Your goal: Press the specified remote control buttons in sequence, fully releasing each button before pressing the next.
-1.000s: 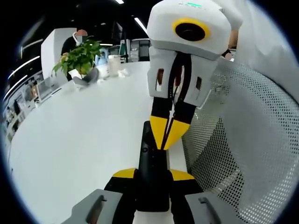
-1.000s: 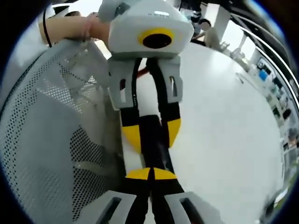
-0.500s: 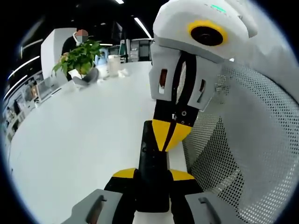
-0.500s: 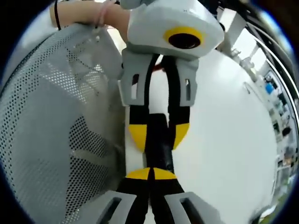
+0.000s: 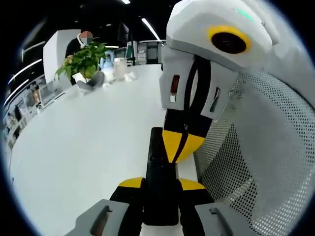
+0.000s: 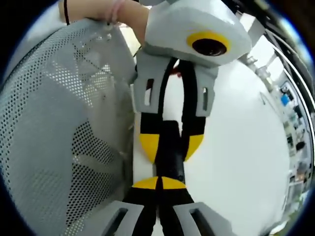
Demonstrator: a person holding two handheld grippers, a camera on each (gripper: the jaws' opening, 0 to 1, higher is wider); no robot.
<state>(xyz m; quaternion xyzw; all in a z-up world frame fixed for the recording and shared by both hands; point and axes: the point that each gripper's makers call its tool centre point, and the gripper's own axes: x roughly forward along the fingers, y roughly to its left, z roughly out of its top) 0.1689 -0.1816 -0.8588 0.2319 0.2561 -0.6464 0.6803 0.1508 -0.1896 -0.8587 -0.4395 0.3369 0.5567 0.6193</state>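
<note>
The left gripper (image 5: 161,186) holds the black remote control (image 5: 160,182) tight between its two yellow fingers, one on each long side. The remote sticks out forward from those fingers, over the white table (image 5: 83,142) near its edge. A mesh chair (image 5: 266,162) is just beside it.

The right gripper (image 6: 158,183) has its two fingers pressed together, making one small point. Seen from the left gripper view, that yellow point comes down onto the top face of the remote, just past the left fingers. It looks like it touches the remote, but I cannot tell which button is under it, or if it is pushed in.

To do this step well, I think the left fingers should keep the remote flat and not let it wobble. The closed right tip should push straight down on one button, softly. Then it should lift all the way off, so the button pops back up, before going to the next one. The remote should stay where both cameras see it.
</note>
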